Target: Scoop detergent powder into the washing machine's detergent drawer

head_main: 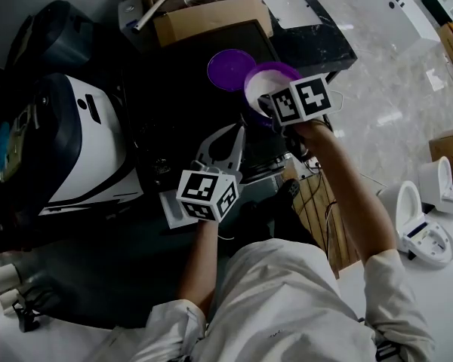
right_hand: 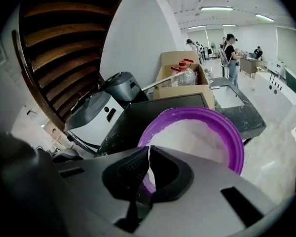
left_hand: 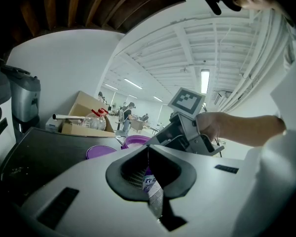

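A purple tub (head_main: 270, 81) full of white powder (right_hand: 197, 137) is held above the dark washing machine top (head_main: 181, 96). My right gripper (head_main: 269, 108) is shut on the tub's near rim (right_hand: 147, 184). The tub's purple lid (head_main: 230, 68) lies flat on the machine just behind it. Lower down, my left gripper (head_main: 238, 131) points up toward the tub with its jaws shut tip to tip (left_hand: 148, 148) and nothing seen between them. Through the gap under the pads shows the tub's white label (left_hand: 148, 184). A white drawer-like tray (head_main: 172, 208) juts out beside the left cube.
A cardboard box with plastic bottles (head_main: 211, 17) stands behind the lid. White and dark appliances (head_main: 83, 142) sit at the left. A wooden pallet (head_main: 325, 210) and white devices (head_main: 426, 217) are on the floor at right. People stand far off (right_hand: 232, 53).
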A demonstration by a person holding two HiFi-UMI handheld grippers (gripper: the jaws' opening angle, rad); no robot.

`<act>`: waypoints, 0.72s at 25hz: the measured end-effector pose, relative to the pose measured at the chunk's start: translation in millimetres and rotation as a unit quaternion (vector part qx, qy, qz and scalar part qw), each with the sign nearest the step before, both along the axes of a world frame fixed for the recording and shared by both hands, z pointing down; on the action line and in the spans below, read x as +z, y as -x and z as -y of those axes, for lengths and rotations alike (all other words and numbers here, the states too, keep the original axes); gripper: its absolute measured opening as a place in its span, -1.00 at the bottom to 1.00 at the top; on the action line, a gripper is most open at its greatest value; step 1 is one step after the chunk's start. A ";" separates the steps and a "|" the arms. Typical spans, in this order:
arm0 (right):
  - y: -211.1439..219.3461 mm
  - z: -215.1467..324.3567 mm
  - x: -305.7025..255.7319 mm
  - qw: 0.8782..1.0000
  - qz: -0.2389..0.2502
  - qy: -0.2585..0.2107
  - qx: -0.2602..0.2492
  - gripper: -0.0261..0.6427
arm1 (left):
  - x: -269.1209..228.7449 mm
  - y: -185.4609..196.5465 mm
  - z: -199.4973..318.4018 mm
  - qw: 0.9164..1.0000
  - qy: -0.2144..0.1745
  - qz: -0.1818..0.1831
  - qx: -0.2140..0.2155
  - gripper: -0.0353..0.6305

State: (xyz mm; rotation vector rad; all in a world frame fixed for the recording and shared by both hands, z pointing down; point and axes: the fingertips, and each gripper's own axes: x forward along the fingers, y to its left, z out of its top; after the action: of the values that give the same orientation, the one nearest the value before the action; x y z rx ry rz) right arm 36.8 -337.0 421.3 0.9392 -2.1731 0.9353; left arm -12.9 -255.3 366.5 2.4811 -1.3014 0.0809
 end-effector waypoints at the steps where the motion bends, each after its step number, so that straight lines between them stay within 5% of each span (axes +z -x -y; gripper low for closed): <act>1: 0.3 -0.6 -0.5 1.000 0.009 0.004 0.005 -0.89 | -0.1 0.5 -0.4 1.000 0.000 0.000 0.000 -0.83; 18: -9.4 -2.7 -13.7 0.983 0.143 0.063 0.092 -0.89 | -4.0 -3.2 -4.5 1.000 -0.006 -0.001 0.003 -0.83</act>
State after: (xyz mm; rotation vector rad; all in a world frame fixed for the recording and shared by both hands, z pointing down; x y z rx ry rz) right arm 46.2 -334.4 407.6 1.0091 -2.2538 1.3533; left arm -9.7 -250.9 362.5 2.4951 -1.2967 0.0722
